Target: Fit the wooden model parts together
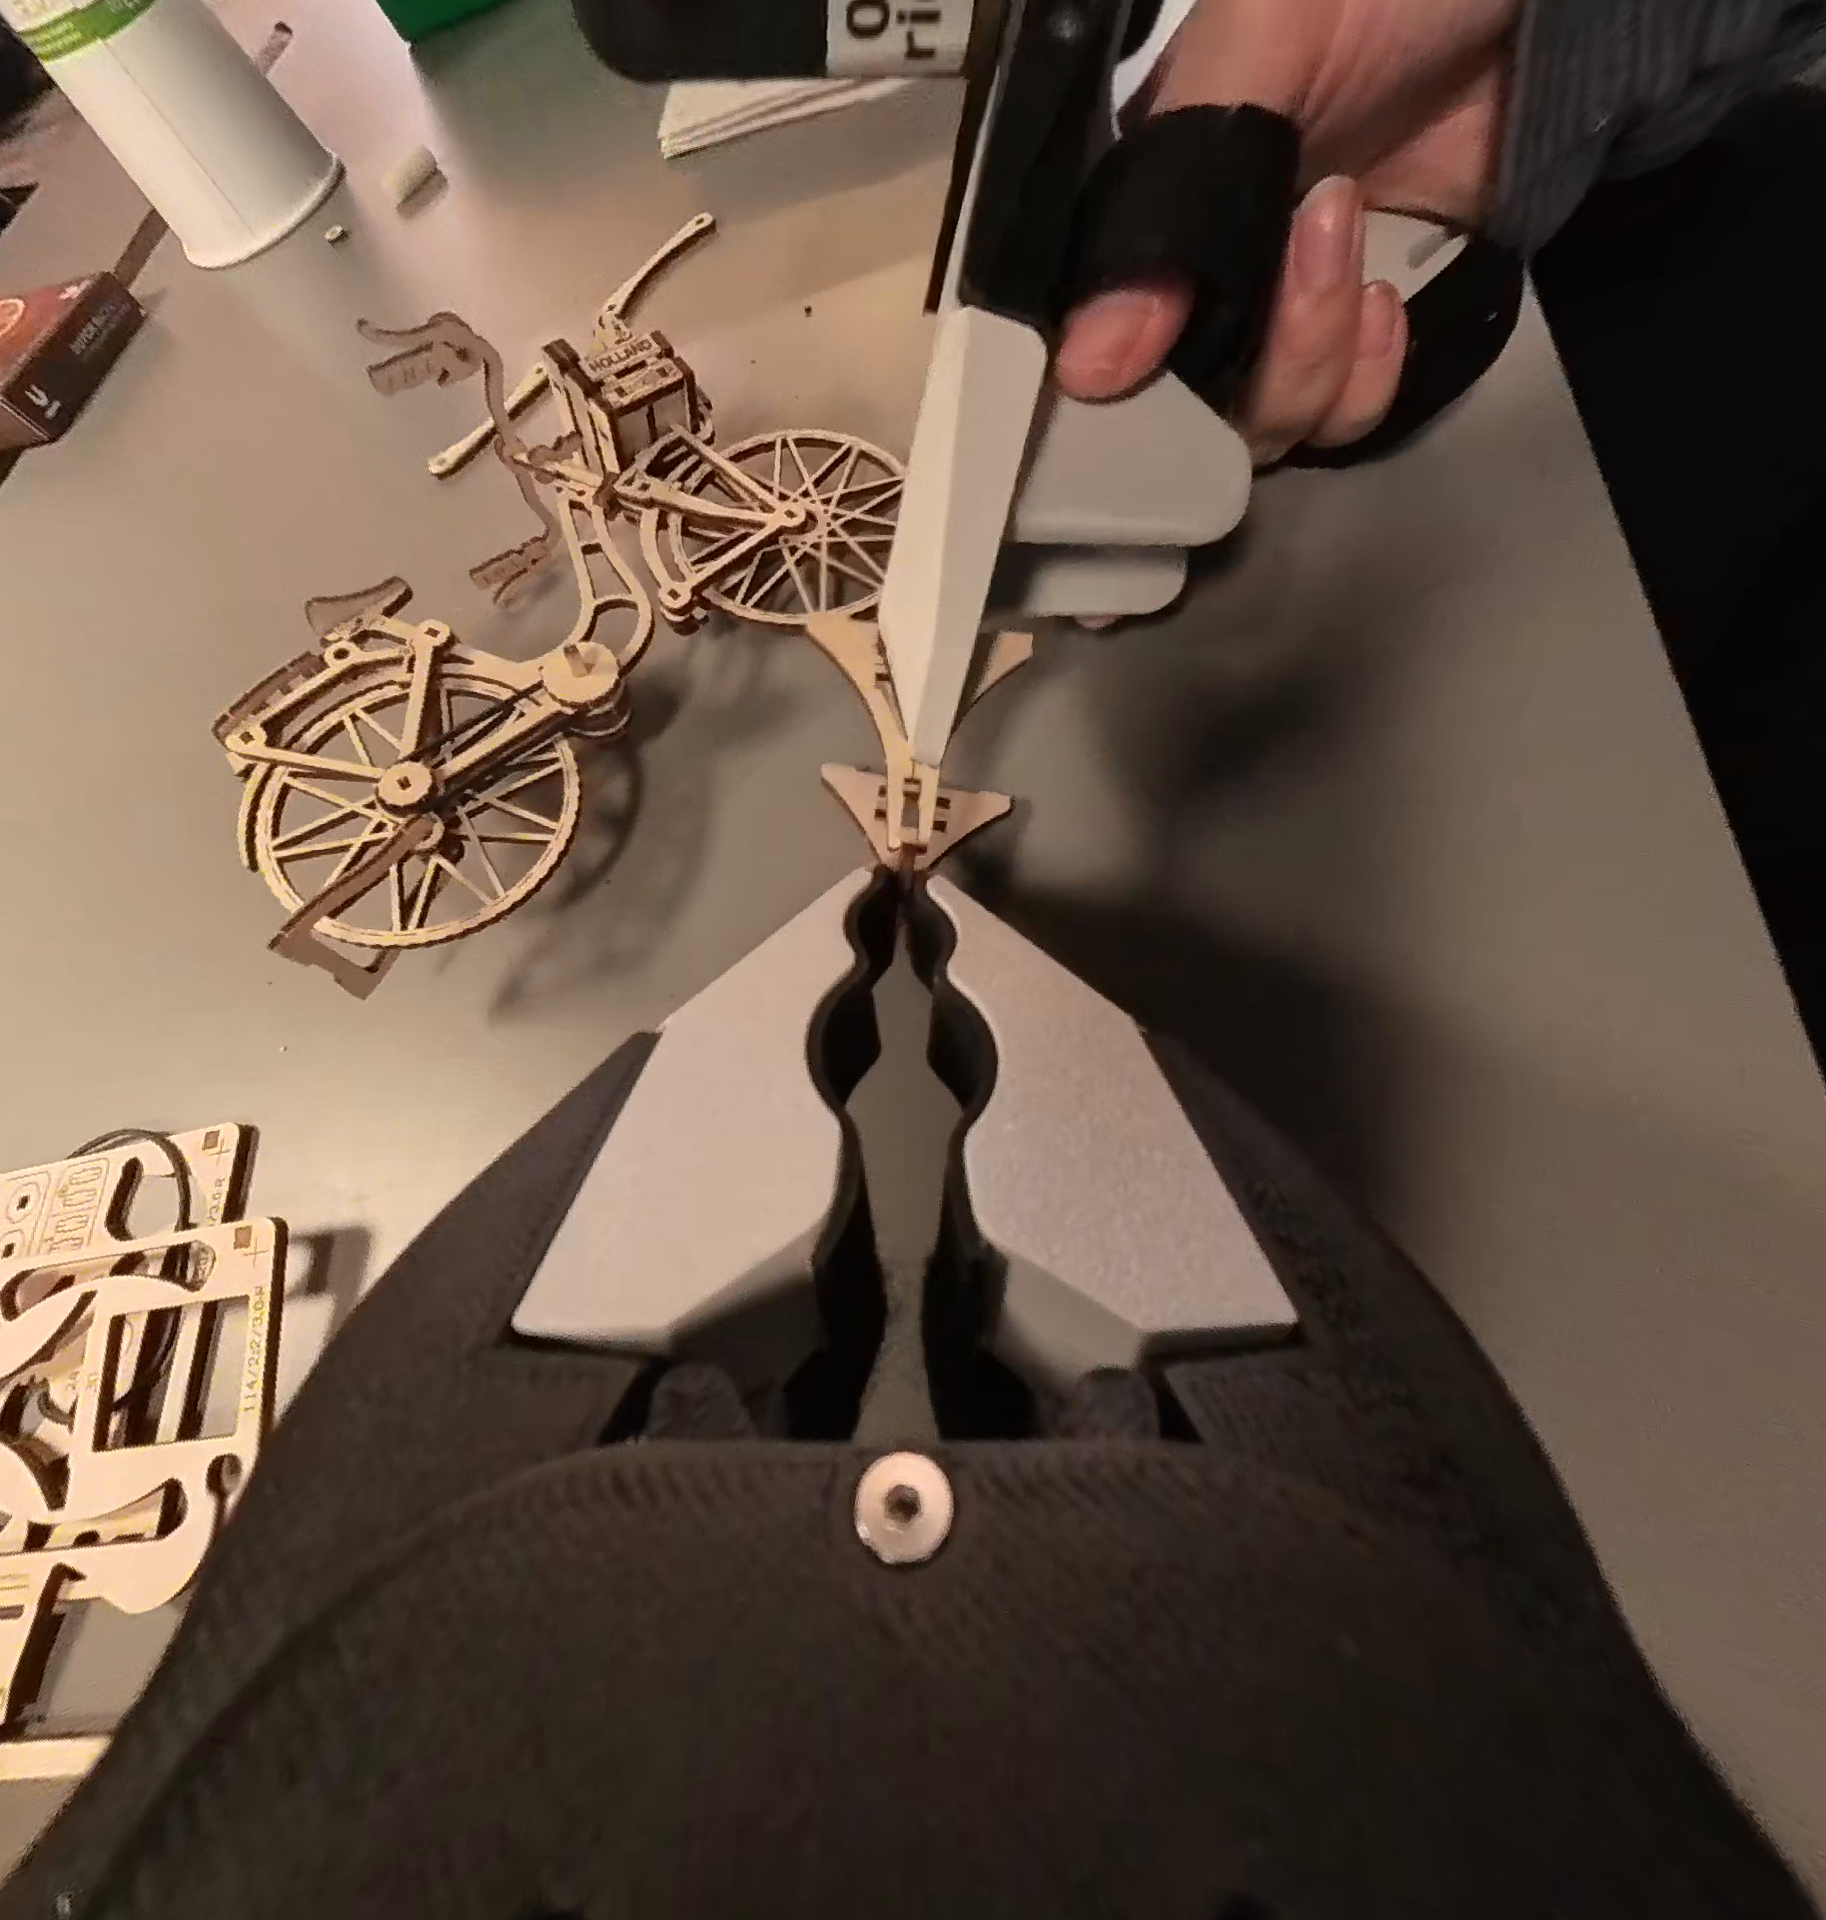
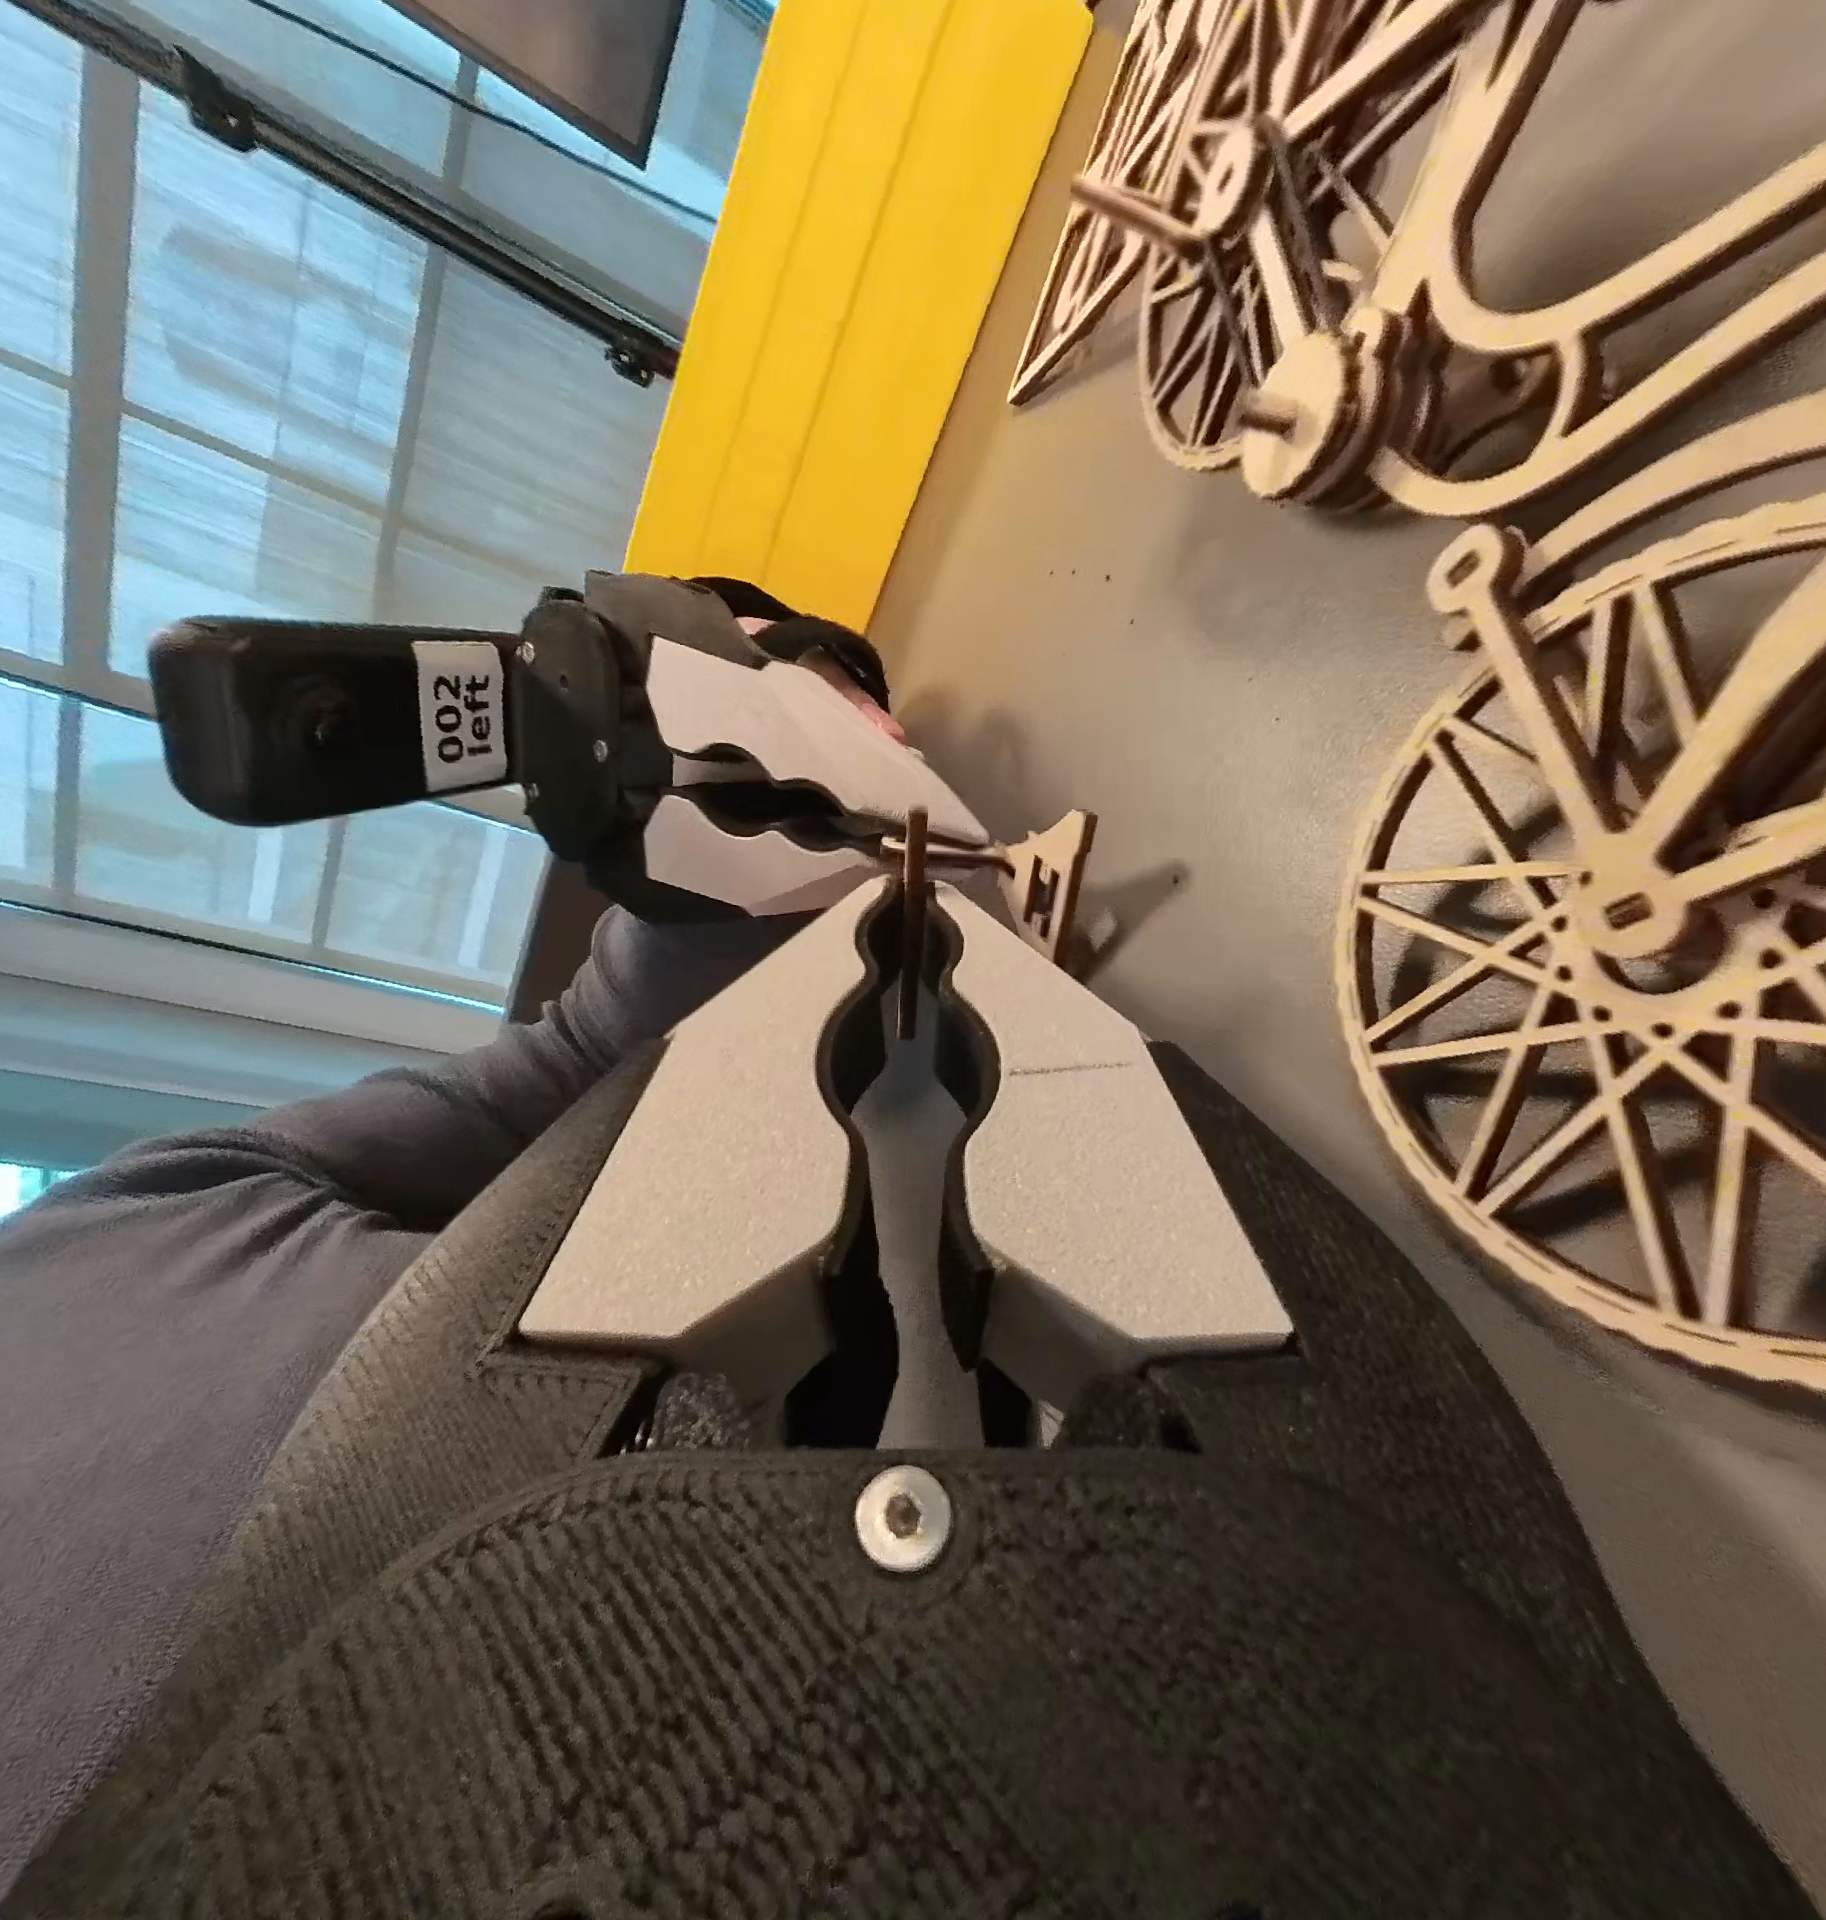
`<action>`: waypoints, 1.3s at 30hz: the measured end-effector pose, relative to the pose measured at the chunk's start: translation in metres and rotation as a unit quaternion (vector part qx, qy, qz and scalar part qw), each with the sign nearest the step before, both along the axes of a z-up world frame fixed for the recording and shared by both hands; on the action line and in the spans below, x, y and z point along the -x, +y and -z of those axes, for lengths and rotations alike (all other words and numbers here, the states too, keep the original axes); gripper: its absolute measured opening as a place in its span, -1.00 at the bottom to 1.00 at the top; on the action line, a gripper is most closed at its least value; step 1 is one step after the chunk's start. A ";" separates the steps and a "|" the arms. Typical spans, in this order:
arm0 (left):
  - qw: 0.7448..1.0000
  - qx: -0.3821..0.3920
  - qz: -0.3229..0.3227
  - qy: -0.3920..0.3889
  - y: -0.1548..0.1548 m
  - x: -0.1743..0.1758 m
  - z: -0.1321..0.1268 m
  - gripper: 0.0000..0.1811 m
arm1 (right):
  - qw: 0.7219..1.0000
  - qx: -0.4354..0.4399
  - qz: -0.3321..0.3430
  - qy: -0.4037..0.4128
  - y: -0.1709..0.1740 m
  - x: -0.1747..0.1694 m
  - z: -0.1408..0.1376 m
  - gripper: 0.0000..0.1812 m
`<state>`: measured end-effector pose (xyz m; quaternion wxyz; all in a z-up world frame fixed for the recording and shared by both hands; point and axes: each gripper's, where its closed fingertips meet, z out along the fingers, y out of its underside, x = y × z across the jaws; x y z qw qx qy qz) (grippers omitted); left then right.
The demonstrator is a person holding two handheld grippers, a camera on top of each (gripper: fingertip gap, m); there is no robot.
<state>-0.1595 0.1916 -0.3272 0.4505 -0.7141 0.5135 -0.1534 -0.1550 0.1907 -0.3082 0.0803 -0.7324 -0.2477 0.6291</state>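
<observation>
Plywood fins, thin and laser-cut, are pinched edge-on between two grey, wavy-jawed tools: a slotted triangular piece (image 1: 914,805) by the left hand-held gripper (image 1: 904,878), a flared piece (image 1: 867,665) by the right hand-held gripper (image 2: 911,883), above the matte grey bench (image 1: 1304,831), right of a spoked wooden bicycle (image 1: 493,665).

Both views are dimly and warmly lit. Soft dark shadows are cast on the grey table (image 1: 1304,883) to the right of the wooden bicycle model (image 1: 535,665). Motion blur is seen at the cut-out plywood sheets (image 1: 98,1351). Daylight is admitted through the window (image 2: 213,416). Edges are bent by wide-angle distortion.
</observation>
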 end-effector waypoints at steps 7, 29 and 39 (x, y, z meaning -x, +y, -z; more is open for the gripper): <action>1.000 -0.009 -0.002 0.007 0.000 -0.001 0.001 -0.99 | 1.000 -0.015 0.001 -0.001 0.000 0.000 0.000 -1.00; 0.999 0.039 -0.021 -0.022 0.008 -0.005 0.000 -0.99 | 0.999 0.003 0.035 0.027 0.011 -0.004 -0.007 -1.00; 0.997 0.053 -0.041 -0.031 0.013 -0.001 -0.001 -0.81 | 0.997 -0.001 0.071 0.032 0.024 -0.011 -0.009 -1.00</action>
